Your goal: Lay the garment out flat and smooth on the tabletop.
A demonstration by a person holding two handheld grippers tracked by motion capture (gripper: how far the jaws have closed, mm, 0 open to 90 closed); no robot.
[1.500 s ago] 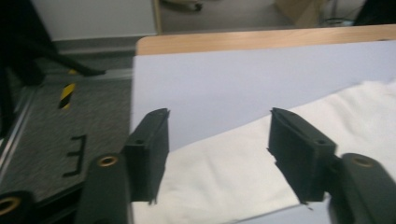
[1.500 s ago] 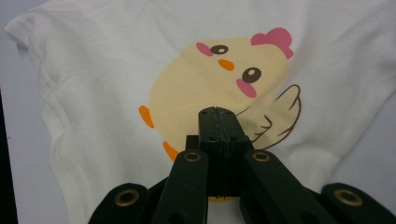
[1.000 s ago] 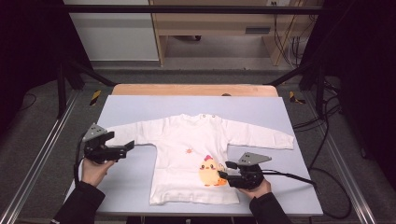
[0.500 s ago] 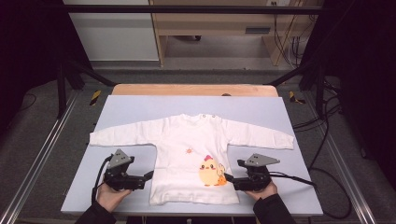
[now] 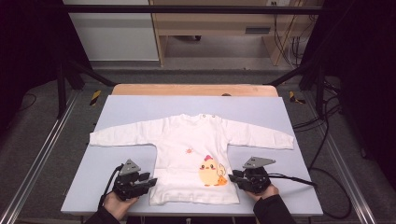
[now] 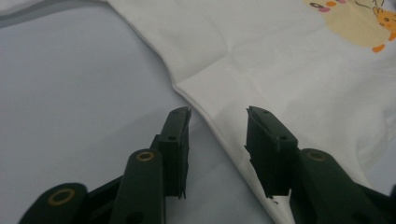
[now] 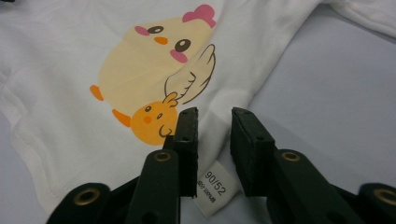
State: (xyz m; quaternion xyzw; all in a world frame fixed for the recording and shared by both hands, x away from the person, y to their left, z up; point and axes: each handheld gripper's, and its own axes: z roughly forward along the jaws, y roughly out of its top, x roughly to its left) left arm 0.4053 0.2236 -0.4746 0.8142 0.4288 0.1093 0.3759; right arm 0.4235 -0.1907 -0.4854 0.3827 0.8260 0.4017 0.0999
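the one readable text is on a small white tag [image 7: 214, 188] at the bottom centre of the right gripper view, sewn at the side seam of the white shirt [image 7: 60, 116]. it reads "90/52" in dark print. a finer line stands under it (too small to make out). the tag lies tilted, its number running up toward the right. nothing else in the three views can be read.
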